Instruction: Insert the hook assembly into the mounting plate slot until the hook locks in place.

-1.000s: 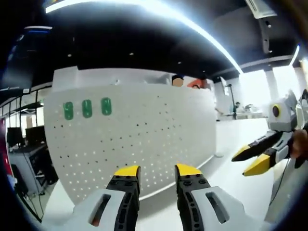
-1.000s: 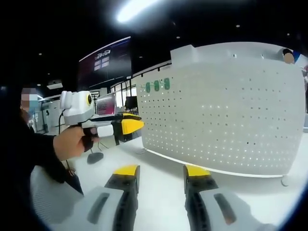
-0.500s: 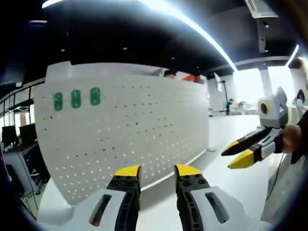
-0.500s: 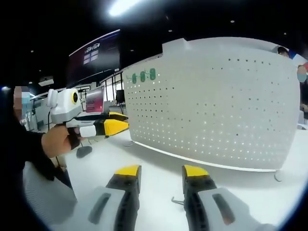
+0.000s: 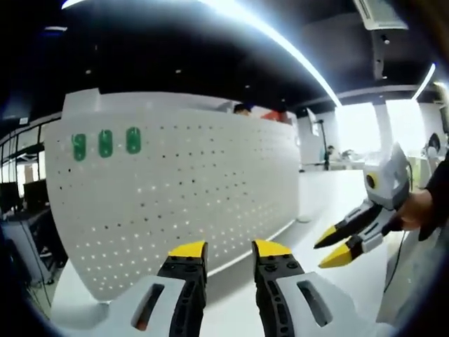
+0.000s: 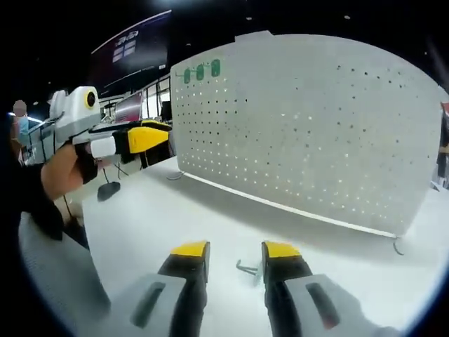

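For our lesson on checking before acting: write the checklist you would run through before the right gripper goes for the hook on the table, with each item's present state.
1. Hook in sight: ok, lying on the white table between the right gripper tips.
2. Right gripper open and empty: ok.
3. Left gripper open, holding nothing: ok.
4. Pegboard upright with free holes: ok.
5. Three green tabs at the pegboard's top corner visible: ok.
6. Which way the hook's end faces: cannot tell, too small.

Bright ceiling strip light (image 5: 280,42) glaring overhead; dark ceiling around it. Backlit holes glowing through the white pegboard (image 5: 182,189). Strong fisheye bending at edges; slight blur throughout.
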{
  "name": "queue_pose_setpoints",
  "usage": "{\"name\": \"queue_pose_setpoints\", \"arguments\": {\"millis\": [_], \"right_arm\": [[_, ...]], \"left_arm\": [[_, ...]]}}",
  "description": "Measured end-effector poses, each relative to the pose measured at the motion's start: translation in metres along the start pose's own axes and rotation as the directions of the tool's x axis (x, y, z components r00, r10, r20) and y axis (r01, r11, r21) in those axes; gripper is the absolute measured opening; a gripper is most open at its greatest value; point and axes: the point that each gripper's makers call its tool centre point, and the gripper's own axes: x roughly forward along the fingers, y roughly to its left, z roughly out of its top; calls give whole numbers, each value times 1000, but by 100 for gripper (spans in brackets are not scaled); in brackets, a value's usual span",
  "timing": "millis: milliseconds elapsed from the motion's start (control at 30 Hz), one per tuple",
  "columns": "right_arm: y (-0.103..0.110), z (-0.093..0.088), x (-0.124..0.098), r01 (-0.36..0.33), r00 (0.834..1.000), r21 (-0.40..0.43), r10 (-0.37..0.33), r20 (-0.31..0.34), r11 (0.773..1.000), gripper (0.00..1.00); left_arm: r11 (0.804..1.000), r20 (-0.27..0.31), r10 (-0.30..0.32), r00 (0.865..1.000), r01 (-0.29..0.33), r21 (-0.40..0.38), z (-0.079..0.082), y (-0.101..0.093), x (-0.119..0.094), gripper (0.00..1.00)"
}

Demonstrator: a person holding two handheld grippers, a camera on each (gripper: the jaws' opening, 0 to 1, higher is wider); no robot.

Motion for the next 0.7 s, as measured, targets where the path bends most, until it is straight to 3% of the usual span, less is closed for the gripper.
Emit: {"name": "queue_pose_setpoints", "arguments": {"millis": [700], "right_arm": [[-19,-49,31,48,980,-58,-58,-190,997,17]], "left_arm": [[998,3,-51,999,51,-22,-2,-8,3,21]]}}
